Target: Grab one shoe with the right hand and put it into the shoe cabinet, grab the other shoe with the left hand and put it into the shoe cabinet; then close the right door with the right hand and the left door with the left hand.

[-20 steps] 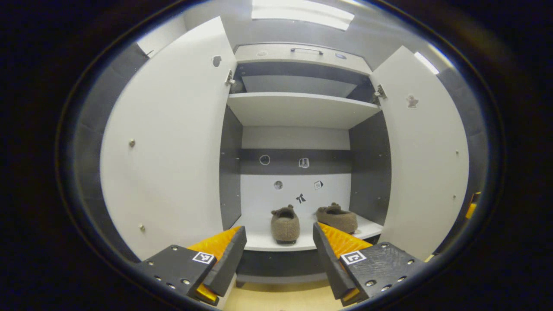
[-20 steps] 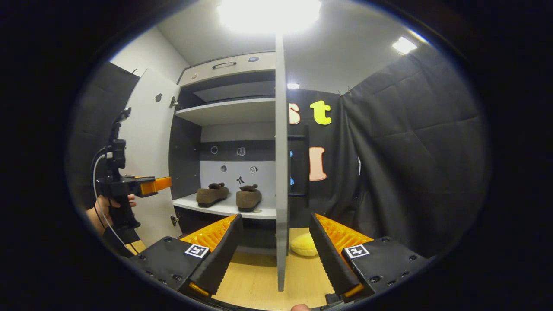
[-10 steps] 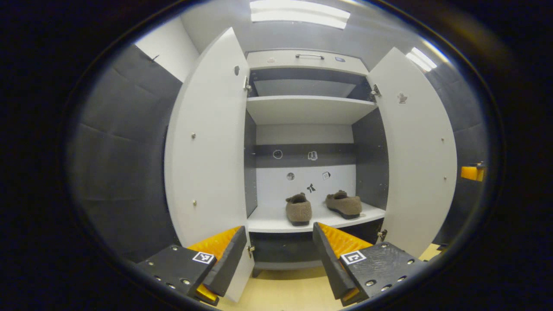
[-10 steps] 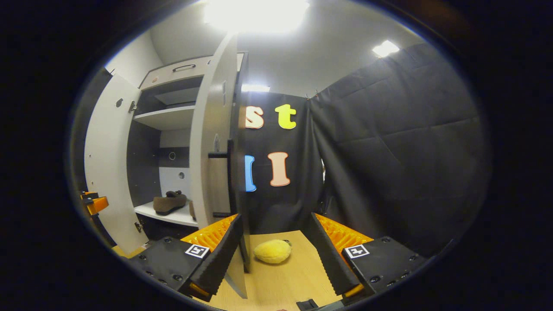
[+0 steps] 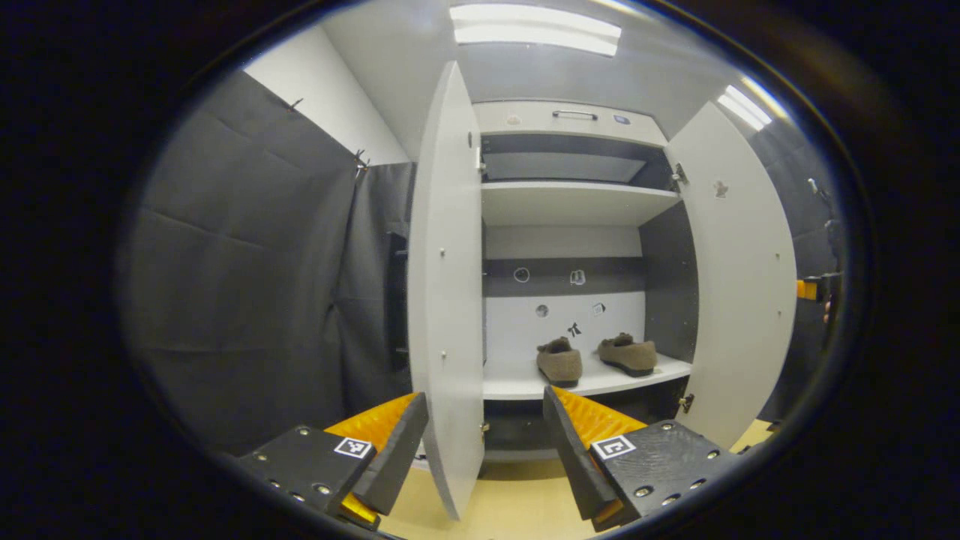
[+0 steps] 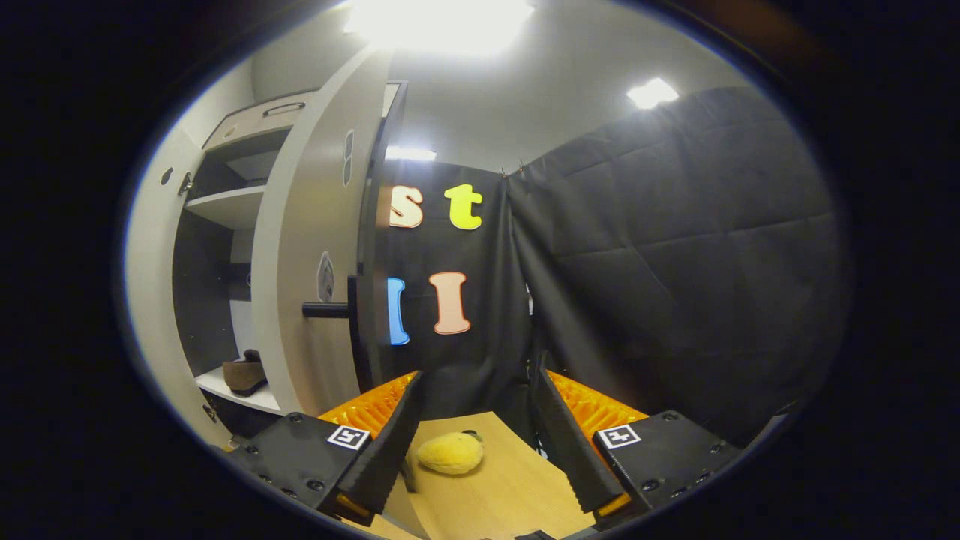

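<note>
L hand-held gripper (image 5: 484,442) spread, nothing pinched; the left door (image 5: 446,300) stands nearly edge-on betw its fingers, lower edge dipping into the gap; can't tell if either finger touches it. Shoe cabinet (image 5: 574,120) open beyond; both shoes on the lower shelf (image 5: 517,386), side by side, slightly apart: left shoe (image 5: 559,362) end-on to cam, right shoe (image 5: 628,355) angled, nearer the cabinet's R wall. Right door (image 5: 739,285) swung wide open in the left gripper view. Small stickers on cabinet back panel, too small to make out. At far R edge of this view an orange bit of the other hand-held gripper (image 5: 808,289) w/ part of a hand, mostly cut off.

R hand-held gripper (image 6: 472,442) also spread, holding nothing; in the right gripper view the right door (image 6: 315,247) is seen from its outer side, its dark handle (image 6: 326,309) sticking out, door just L of the L finger; contact unclear. Door hides most of the cabinet interior; one shoe (image 6: 246,373) partly visible past it on the shelf, the other hidden. Yellow plush thing (image 6: 450,453) on the wood floor (image 6: 510,487) betw the fingers, nr the L one; what it is, hard to tell.
</note>
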Demonstrator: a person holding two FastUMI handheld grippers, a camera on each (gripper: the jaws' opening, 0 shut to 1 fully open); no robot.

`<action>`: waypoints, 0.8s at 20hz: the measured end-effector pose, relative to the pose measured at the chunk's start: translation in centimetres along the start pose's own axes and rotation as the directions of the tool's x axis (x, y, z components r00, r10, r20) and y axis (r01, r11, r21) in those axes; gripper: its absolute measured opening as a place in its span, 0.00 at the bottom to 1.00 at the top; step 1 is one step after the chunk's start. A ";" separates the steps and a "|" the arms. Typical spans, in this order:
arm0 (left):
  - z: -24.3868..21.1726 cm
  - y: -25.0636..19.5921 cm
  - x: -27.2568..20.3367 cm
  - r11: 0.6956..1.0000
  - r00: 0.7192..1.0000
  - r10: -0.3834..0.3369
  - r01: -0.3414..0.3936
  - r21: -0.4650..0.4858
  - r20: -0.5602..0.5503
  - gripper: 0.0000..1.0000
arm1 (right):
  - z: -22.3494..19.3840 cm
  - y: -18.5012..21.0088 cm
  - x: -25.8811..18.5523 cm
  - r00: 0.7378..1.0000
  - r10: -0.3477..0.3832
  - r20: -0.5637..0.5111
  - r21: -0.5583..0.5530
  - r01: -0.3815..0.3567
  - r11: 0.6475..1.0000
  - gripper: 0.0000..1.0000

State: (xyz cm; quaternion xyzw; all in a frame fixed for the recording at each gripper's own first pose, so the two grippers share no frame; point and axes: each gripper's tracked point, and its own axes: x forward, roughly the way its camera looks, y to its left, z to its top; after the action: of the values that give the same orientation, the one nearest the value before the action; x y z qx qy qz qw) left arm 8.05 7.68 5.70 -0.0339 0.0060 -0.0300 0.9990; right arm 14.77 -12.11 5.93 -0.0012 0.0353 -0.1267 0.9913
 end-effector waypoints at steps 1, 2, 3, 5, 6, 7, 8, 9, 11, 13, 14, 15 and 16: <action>0.1 1.0 -0.2 1.000 1.000 0.005 -0.005 -0.002 0.004 0.92 | 0.2 0.2 -0.3 1.000 -0.004 0.004 -0.015 0.004 1.000 0.94; 0.3 2.0 -0.1 1.000 1.000 0.016 -0.016 0.001 0.007 0.92 | 0.2 0.3 -0.5 1.000 -0.003 0.009 -0.023 0.003 1.000 0.94; 0.4 2.8 -0.2 1.000 1.000 0.026 -0.026 0.003 0.010 0.92 | 0.4 0.6 -0.7 1.000 -0.002 0.014 -0.036 0.002 0.999 0.91; 0.9 4.5 -0.2 0.999 0.999 0.043 -0.043 0.003 0.021 0.89 | 0.6 2.1 -1.6 1.000 0.005 0.027 -0.051 -0.003 0.999 0.91; 1.1 5.2 -0.2 0.999 0.998 0.051 -0.051 0.001 0.027 0.90 | 0.5 3.1 -1.9 0.999 0.018 0.032 -0.049 -0.016 0.999 0.94; 1.2 6.0 -0.2 0.998 0.998 0.058 -0.058 -0.002 0.031 0.92 | 0.5 4.0 -2.2 0.999 0.036 0.034 -0.043 -0.035 0.998 0.91; 1.3 6.7 -0.2 0.998 0.997 0.064 -0.064 -0.005 0.032 0.89 | 0.5 5.0 -2.5 0.998 0.059 0.036 -0.038 -0.057 0.998 0.94; 1.3 7.1 -0.4 0.998 0.997 0.068 -0.068 -0.009 0.033 0.92 | 0.5 6.1 -2.7 0.996 0.082 0.037 -0.039 -0.080 0.996 0.94; 1.3 8.1 -0.8 0.997 0.996 0.080 -0.079 -0.011 0.036 0.92 | 0.3 8.2 -3.5 0.992 0.118 0.044 -0.052 -0.116 0.992 0.94; 1.3 9.1 -1.1 0.996 0.995 0.090 -0.089 -0.012 0.035 0.92 | 0.4 10.1 -3.7 0.988 0.149 0.051 -0.059 -0.146 0.988 0.94; 1.2 9.6 -1.2 0.995 0.995 0.097 -0.097 -0.012 0.034 0.92 | 0.4 11.1 -3.7 0.985 0.167 0.049 -0.055 -0.164 0.985 0.94; 1.1 10.3 -1.4 0.994 0.994 0.105 -0.105 -0.011 0.032 0.89 | 0.5 12.2 -3.8 0.981 0.187 0.053 -0.042 -0.185 0.982 0.94; 1.1 10.9 -1.5 0.993 0.993 0.114 -0.113 -0.012 0.030 0.89 | 0.5 13.3 -3.7 0.977 0.209 0.050 -0.030 -0.207 0.978 0.94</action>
State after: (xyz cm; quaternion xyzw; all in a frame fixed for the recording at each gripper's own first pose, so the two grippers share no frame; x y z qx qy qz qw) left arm 7.17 18.69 6.06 -0.0390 -0.0071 0.0274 0.9988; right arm 14.57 1.64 6.51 -0.0130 0.0104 -0.0218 0.9996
